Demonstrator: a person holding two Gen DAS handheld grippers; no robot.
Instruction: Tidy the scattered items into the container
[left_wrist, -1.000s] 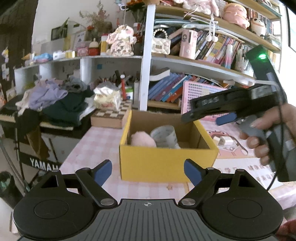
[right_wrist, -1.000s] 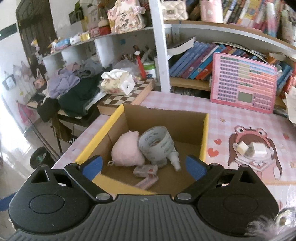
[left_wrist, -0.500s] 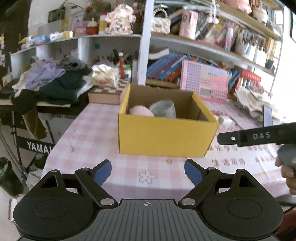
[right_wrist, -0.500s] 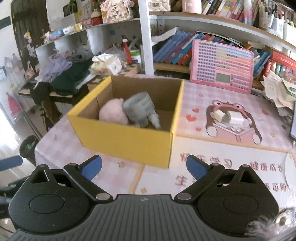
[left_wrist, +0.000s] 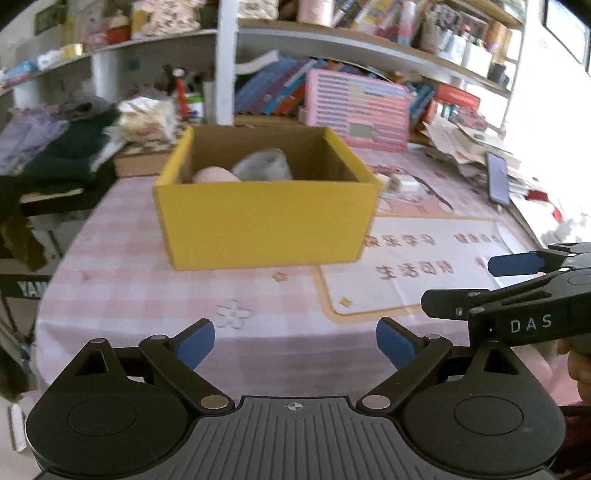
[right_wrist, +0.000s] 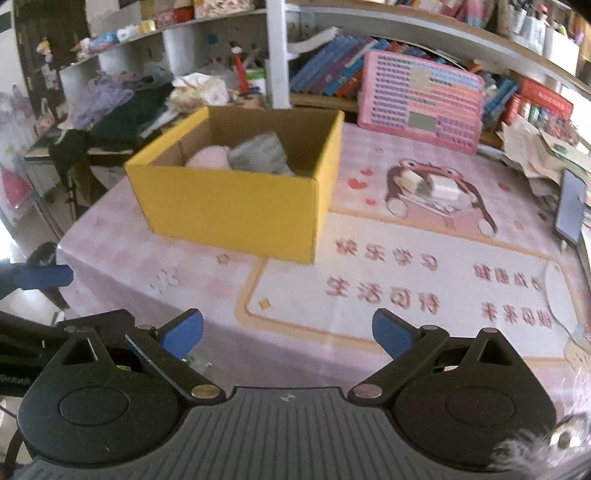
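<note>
Black ribbed tongs (left_wrist: 295, 345), blue pads (left_wrist: 195, 341), silver pivot screws, white "DAS" lettering

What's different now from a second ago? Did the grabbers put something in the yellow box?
Both grippers pulled back from the yellow box. The right gripper, which hung right over the box, now sits back near the table's front edge beside the left gripper. Nothing was grabbed or dropped; both stayed open and empty. The pink plush and grey roll stayed inside, and the box did not move.
</note>
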